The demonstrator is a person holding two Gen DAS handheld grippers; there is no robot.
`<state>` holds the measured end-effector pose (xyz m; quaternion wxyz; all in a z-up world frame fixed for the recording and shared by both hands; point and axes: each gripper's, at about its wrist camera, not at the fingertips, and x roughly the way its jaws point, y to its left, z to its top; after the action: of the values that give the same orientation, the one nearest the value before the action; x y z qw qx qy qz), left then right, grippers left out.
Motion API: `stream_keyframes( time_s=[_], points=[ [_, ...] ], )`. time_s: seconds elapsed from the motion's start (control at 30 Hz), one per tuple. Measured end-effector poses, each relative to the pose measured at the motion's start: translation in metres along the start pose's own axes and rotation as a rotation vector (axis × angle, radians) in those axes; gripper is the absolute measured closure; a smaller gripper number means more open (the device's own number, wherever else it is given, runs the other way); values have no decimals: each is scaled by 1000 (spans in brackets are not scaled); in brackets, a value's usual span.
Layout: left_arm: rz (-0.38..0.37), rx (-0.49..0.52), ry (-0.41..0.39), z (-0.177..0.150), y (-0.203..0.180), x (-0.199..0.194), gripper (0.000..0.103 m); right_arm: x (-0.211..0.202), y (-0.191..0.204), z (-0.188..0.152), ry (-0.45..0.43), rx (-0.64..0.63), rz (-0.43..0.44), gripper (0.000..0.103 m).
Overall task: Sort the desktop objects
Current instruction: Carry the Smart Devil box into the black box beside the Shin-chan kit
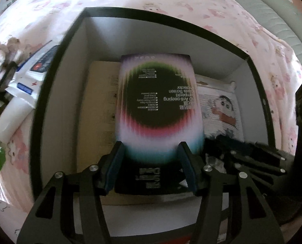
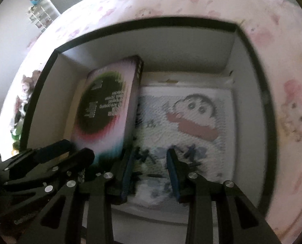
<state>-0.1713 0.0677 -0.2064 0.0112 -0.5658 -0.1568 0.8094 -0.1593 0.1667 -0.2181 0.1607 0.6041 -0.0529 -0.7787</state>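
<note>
Inside the black-rimmed storage box (image 1: 258, 93), a flat screen-protector package (image 1: 159, 105) with a dark circle and rainbow fringe lies over a tan cardboard piece (image 1: 102, 105), its near end between the spread fingers of the left gripper (image 1: 151, 166); the pads stand just off its edges and appear to clamp nothing. By the look of it the package is light, stiff and slick-faced, probably with glass inside, so it is best pinched across its narrow width near an end, not pressed on its face. Seen from the right wrist, it leans on edge against the box's left wall, beside a soft printed tissue pack (image 2: 193, 118) showing a cartoon child. The right gripper (image 2: 151, 172) hovers over that pack with jaws partly apart and nothing visibly between them. Room is tight: the box walls stand high on all sides, the two grippers crowd the near corner, and open floor remains mainly toward the far wall. Outside on the pink printed cloth (image 1: 171, 0), a white medicine box (image 1: 36, 69) and other clutter wait to the left.
</note>
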Motion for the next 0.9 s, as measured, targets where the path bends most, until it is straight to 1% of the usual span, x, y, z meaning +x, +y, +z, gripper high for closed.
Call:
stream_keyframes(
  time_s=[0.07,0.13,0.17,0.2,0.23,0.3,0.33,0.37,0.4,0.43,0.47,0.53,0.6,0.67,0.73,0.83,0.9],
  points=[
    [0,-6,-12,2,5,-6,48,4,-4,1,40,30,102,76],
    [-8,5,-21,5,5,-11,47,-1,-8,2,33,43,134,76],
    [0,16,-24,6,3,-12,47,-7,-9,2,4,43,111,76],
    [14,41,-32,7,-2,-14,47,-16,-11,3,-43,36,54,76],
    [26,67,-38,8,-6,-15,46,-28,-12,4,-111,23,-31,75],
    [35,115,-42,12,-19,-14,44,-42,-14,4,-191,17,-127,75],
    [29,140,-38,13,-26,-12,42,-47,-17,4,-216,25,-149,74],
    [22,156,-33,14,-29,-11,40,-51,-22,4,-231,42,-154,74],
    [22,166,-29,15,-31,-13,40,-52,-28,5,-233,60,-150,75],
    [31,179,-26,14,-34,-12,40,-54,-33,3,-232,82,-163,75],
    [29,196,-19,13,-37,-9,38,-55,-37,2,-233,98,-165,74],
    [24,217,-4,12,-47,0,37,-55,-39,2,-231,117,-147,74],
    [41,239,5,10,-51,5,35,-61,-32,-3,-236,114,-155,73],
    [108,265,-5,9,-57,10,33,-60,-26,-5,-232,95,-172,72],
    [191,271,2,10,-60,16,34,-47,-15,-4,-215,83,-175,71],
    [217,234,16,14,-52,16,36,-34,-13,-3,-181,79,-156,71],
    [257,222,15,14,-45,16,44,-31,-14,-2,-169,85,-142,71]
  ],
)
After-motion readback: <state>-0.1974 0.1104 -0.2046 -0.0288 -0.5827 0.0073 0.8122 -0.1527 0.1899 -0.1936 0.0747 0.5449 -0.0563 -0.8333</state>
